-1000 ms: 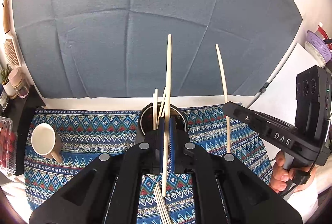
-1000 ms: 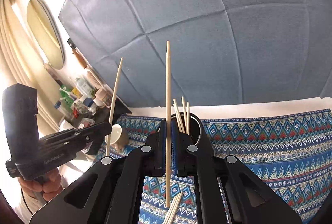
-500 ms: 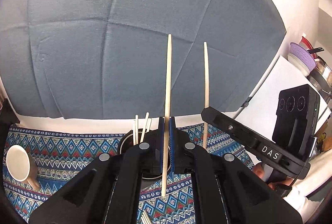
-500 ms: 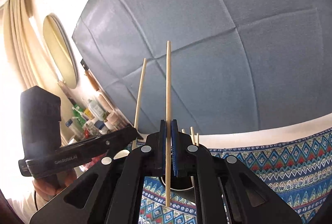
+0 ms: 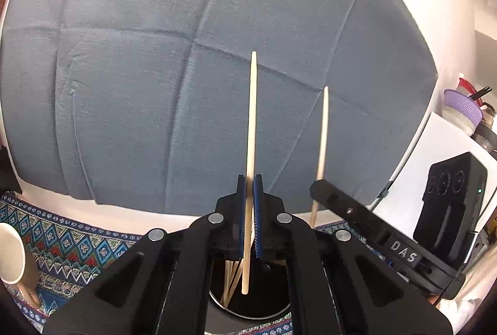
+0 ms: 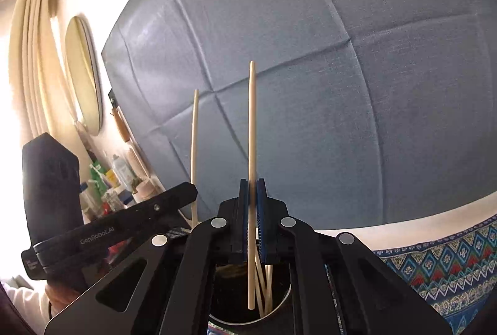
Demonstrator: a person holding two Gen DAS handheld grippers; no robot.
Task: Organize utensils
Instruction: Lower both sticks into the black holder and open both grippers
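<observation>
My left gripper (image 5: 249,179) is shut on a pale wooden chopstick (image 5: 251,123) held upright, its lower end just over the mouth of a dark round holder (image 5: 248,308) with several chopsticks inside. My right gripper (image 6: 252,182) is shut on another upright chopstick (image 6: 251,133), its lower end inside the same holder (image 6: 236,297), beside several chopsticks (image 6: 264,282). Each gripper shows in the other's view: the right one (image 5: 316,189) with its chopstick (image 5: 323,133), the left one (image 6: 189,190) with its chopstick (image 6: 194,148).
A patterned blue cloth (image 5: 71,241) covers the table under the holder. A cream mug (image 5: 12,257) lies at the left. A grey-blue padded panel (image 5: 186,71) stands behind. A shelf of bottles (image 6: 118,179) is at the left, a purple basket (image 5: 462,108) at the right.
Both grippers have moved forward over the holder, which now sits directly under the fingers. The chopsticks' lower ends have come down to the holder's mouth. The loose chopsticks on the cloth have left view.
</observation>
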